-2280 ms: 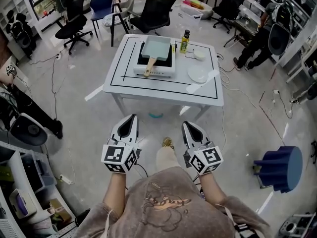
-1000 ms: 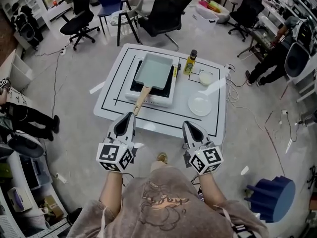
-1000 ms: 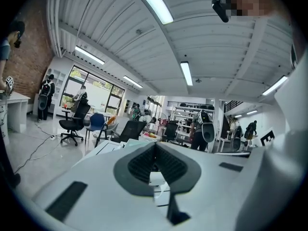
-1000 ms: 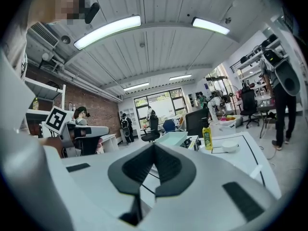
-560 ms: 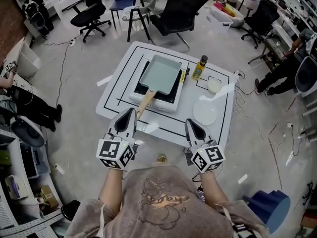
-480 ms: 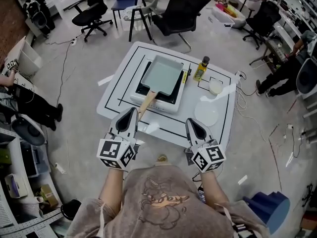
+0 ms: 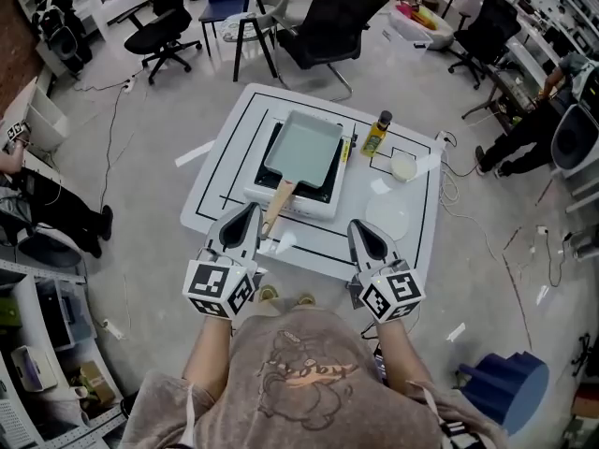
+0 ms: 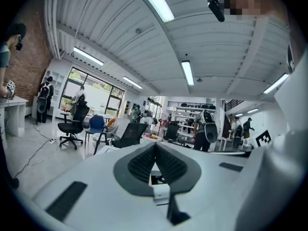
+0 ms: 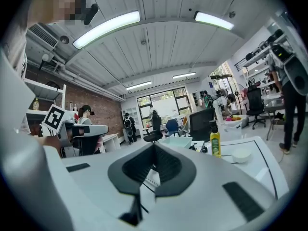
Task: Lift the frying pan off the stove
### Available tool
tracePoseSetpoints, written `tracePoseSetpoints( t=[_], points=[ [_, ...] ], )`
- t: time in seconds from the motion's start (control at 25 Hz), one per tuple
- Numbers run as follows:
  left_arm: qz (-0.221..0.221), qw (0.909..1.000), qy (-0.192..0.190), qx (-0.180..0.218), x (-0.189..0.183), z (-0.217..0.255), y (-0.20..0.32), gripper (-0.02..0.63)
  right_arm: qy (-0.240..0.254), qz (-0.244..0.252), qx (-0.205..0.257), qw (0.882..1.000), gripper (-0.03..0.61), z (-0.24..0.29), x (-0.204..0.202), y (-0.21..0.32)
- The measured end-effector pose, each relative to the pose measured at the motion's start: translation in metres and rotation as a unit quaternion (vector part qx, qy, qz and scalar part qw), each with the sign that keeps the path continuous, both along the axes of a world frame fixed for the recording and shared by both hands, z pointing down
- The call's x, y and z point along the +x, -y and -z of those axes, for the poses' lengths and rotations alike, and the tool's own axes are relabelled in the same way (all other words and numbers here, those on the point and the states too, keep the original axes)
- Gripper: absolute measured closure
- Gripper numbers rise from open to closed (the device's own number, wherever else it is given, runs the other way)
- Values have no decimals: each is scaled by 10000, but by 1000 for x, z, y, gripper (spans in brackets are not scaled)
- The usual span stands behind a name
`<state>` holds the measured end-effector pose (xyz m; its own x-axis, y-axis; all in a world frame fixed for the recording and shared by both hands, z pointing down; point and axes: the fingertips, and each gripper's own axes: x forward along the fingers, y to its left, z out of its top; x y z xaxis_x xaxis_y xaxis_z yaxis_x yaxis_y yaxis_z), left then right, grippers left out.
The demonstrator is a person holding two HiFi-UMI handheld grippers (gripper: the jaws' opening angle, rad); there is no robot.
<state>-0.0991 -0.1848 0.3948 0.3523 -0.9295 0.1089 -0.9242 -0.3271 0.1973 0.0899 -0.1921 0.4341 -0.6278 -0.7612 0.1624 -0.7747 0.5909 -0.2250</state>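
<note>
Since the frying pan (image 7: 304,146) is not yet within reach, left gripper (image 7: 248,215) and right gripper (image 7: 360,230) hover with jaws clenched, empty.

Right of centre on the white table (image 7: 225,171): oil bottle (image 7: 377,135), small bowl (image 7: 403,166), plate (image 7: 387,220). At top, black office chair (image 7: 328,28); lower right, blue stool (image 7: 510,382).

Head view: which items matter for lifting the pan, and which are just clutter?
Job:
pan
stove
left gripper, shut, empty
right gripper, shut, empty

Lying about:
bottle
bowl
plate
</note>
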Motion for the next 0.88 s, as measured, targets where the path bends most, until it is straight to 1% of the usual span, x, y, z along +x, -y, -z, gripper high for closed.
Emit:
tracePoseSetpoints(
  t=[0.16, 0.4, 0.52, 0.6, 0.76, 0.88],
  points=[
    [-140, 9999, -9, 94, 0, 5, 13, 611, 49, -173, 18, 9998, 579, 3, 1, 5],
    [-209, 9996, -38, 174, -2, 9, 28, 604, 59, -328, 32, 9994, 580, 2, 1, 11],
    [-256, 9995, -55, 163, -1, 7, 32, 541, 73, -386, 18, 9992, 578, -1, 3, 13],
    [-311, 9994, -29, 112, 1, 4, 34, 510, 89, -411, -11, 9991, 579, -3, 4, 16],
    [-451, 9988, 203, -53, 5, -6, 41, 427, 114, -412, -50, 9991, 579, -7, 2, 19],
    [-585, 9976, 300, -205, 11, -13, 45, 346, 112, -407, -93, 9991, 578, -10, 1, 19]
  ],
)
